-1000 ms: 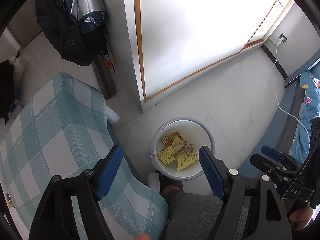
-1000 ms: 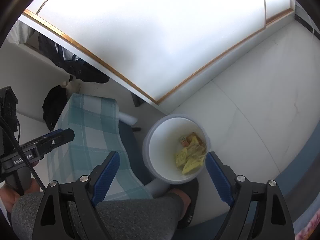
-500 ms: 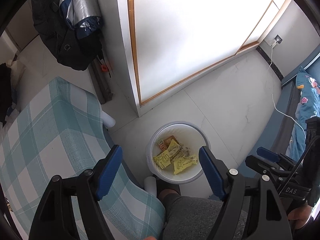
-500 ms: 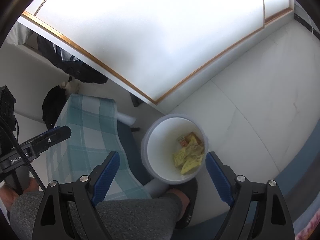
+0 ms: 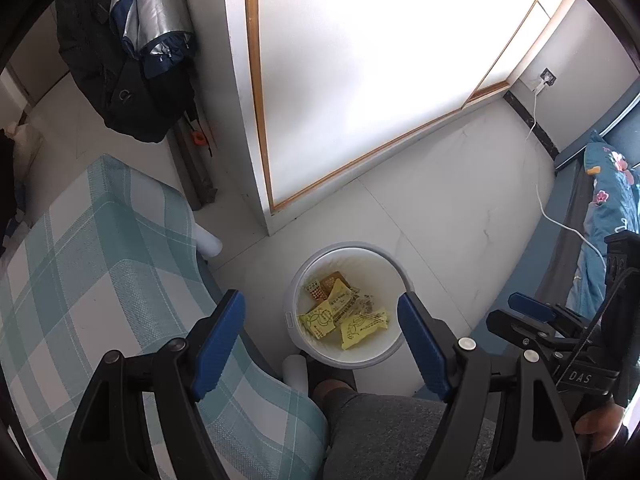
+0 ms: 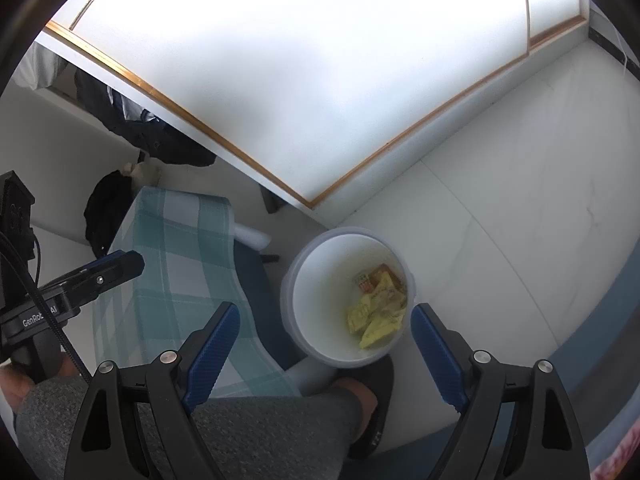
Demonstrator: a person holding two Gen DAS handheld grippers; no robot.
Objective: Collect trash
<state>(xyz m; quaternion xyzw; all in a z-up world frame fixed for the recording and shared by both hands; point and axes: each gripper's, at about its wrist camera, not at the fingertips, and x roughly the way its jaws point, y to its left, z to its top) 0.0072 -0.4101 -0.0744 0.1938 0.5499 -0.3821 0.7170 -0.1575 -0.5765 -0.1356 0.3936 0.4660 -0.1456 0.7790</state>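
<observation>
we hold both grippers high over the floor. left gripper [image 5: 320, 332]: fingers wide apart, holding nothing; right gripper [image 6: 324, 336]: the same. the bin [image 5: 296, 292], white and round, stands on the floor between and beyond the fingers of each, beside the checked tabletop [image 5: 100, 248]. in it lie the wrappers [image 5: 344, 316], yellow printed packets with one orange. we judge them light, thin, crinkly and slippery, best pinched at a flat edge or corner. no loose trash shows on the floor.
</observation>
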